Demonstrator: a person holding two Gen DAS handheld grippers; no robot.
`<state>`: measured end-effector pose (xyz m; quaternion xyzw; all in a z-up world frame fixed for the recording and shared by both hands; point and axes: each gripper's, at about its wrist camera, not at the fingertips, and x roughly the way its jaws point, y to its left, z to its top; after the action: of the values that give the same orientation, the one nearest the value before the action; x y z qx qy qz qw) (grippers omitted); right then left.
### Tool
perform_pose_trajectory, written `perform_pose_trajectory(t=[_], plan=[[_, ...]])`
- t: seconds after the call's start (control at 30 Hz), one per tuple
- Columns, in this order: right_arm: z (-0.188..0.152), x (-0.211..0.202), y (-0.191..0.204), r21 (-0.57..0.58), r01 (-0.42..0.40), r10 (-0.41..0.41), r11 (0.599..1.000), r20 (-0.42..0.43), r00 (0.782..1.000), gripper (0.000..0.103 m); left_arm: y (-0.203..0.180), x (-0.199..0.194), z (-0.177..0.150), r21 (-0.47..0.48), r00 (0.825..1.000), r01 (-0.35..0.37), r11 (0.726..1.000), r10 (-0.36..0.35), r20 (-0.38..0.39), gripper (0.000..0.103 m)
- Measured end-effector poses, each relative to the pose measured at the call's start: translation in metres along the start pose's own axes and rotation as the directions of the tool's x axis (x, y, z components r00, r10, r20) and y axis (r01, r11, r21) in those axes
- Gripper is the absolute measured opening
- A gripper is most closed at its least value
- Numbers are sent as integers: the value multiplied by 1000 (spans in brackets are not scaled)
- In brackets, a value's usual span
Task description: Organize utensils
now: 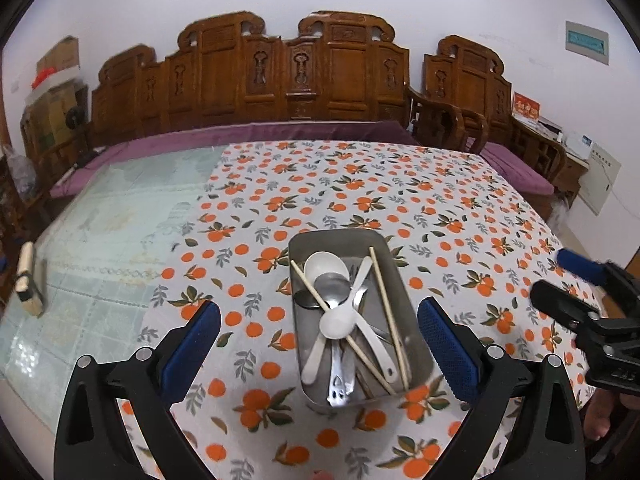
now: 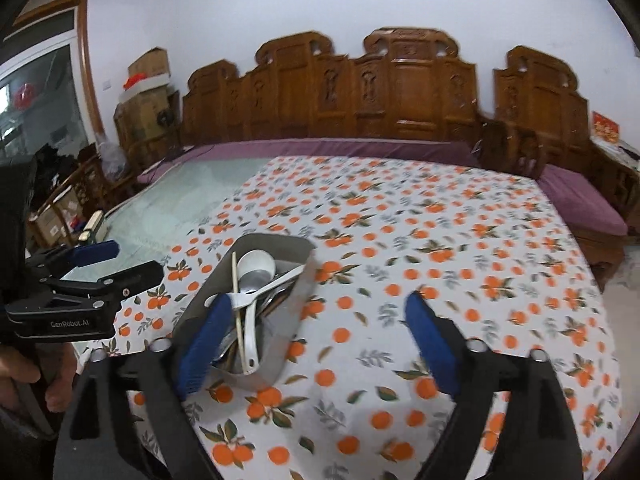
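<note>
A grey metal tray [image 1: 404, 292] sits on the orange-print tablecloth [image 1: 360, 184] and holds white plastic spoons [image 1: 326, 266], metal spoons [image 1: 332, 290], a fork and two wooden chopsticks [image 1: 388, 312]. My left gripper [image 1: 320, 344] is open, its blue pads either side of the tray's near half, above it. My right gripper [image 2: 316, 340] is open and empty, to the right of the tray [image 2: 296, 300]; its left pad overlaps the tray's near left side in view. The right gripper also shows in the left wrist view [image 1: 580, 292], the left gripper in the right wrist view [image 2: 96, 272].
A pale green glass tabletop [image 1: 104, 240] lies bare left of the cloth, with a small beige object [image 1: 30, 276] at its left edge. A carved wooden sofa [image 1: 288, 76] with purple cushions stands behind the table. Boxes are stacked at far left.
</note>
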<state>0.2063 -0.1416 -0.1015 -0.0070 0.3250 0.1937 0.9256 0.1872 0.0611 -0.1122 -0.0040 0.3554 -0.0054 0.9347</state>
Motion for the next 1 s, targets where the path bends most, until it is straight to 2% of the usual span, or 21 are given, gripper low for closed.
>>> perform_pose_trajectory(t=[0.17, 0.37, 0.43, 0.6, 0.7, 1.0], plan=[[1, -46, -10, 17, 50, -51, 999, 60, 997, 100, -20, -29, 0, 13, 1000, 20, 1000, -20, 19, 95], [10, -99, -18, 46, 106, -112, 993, 150, 982, 100, -41, -77, 10, 36, 995, 15, 999, -19, 100, 95], [11, -120, -20, 55, 112, -121, 992, 198, 973, 100, -47, -95, 15, 41, 991, 24, 999, -29, 132, 95], [15, -161, -20, 57, 111, -122, 992, 258, 958, 100, -61, -140, 19, 45, 977, 58, 997, -66, 204, 95], [15, -177, -19, 47, 127, -136, 991, 280, 950, 100, -68, -163, 18, 48, 969, 44, 998, -55, 241, 95], [12, -203, -7, 29, 139, -141, 990, 313, 939, 100, -75, -191, 14, 41, 960, 21, 999, -31, 280, 95]])
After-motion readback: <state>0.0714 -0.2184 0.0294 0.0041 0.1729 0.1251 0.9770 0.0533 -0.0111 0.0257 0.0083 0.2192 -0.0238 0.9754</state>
